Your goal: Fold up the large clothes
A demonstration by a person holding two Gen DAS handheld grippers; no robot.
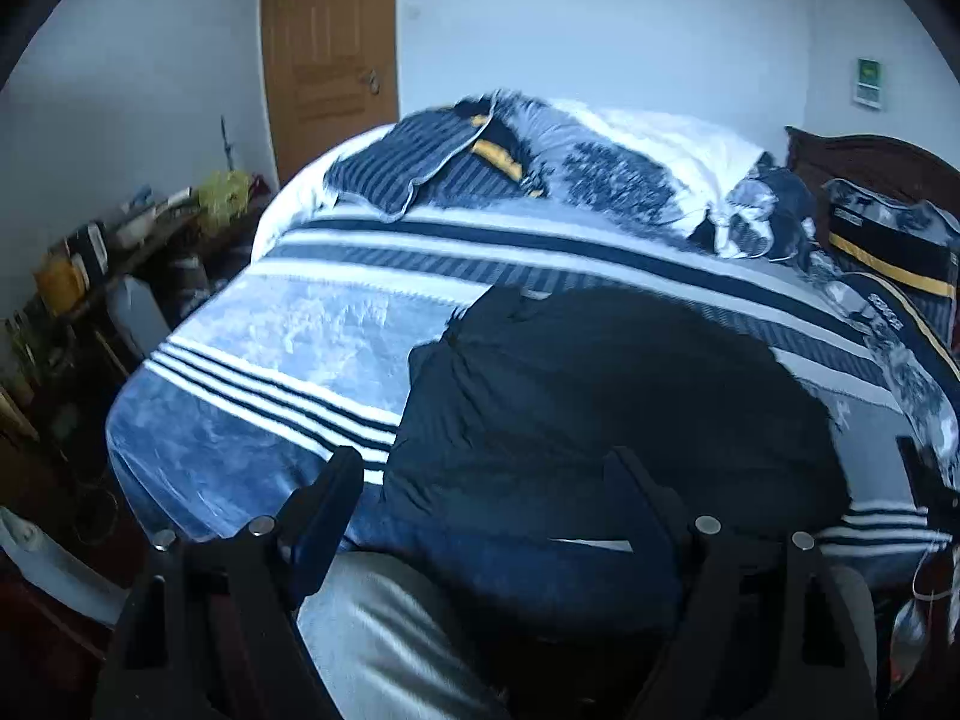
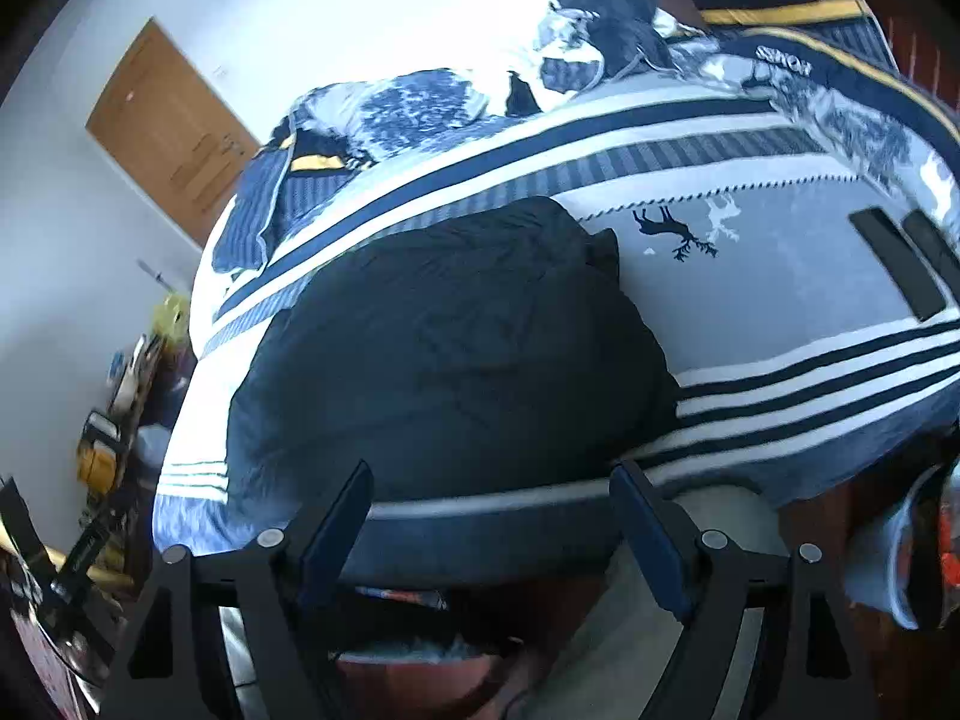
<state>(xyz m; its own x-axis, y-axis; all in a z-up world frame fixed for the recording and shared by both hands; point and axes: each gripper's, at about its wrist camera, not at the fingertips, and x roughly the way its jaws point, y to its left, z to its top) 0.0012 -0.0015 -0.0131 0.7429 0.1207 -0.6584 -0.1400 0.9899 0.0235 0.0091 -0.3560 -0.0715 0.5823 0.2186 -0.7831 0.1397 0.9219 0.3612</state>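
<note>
A large dark navy garment (image 1: 600,420) lies folded in a compact heap on the striped blue and white bedspread (image 1: 288,336), near the bed's front edge. It also shows in the right wrist view (image 2: 450,348). My left gripper (image 1: 486,474) is open and empty, held above the garment's near edge. My right gripper (image 2: 492,486) is open and empty, held above the garment's near edge by the front of the bed (image 2: 810,276).
A rumpled quilt and pillows (image 1: 600,168) lie at the far side of the bed. A cluttered side table (image 1: 96,252) stands at the left. A wooden door (image 1: 330,54) is behind. Two dark flat objects (image 2: 900,270) lie on the bed at the right.
</note>
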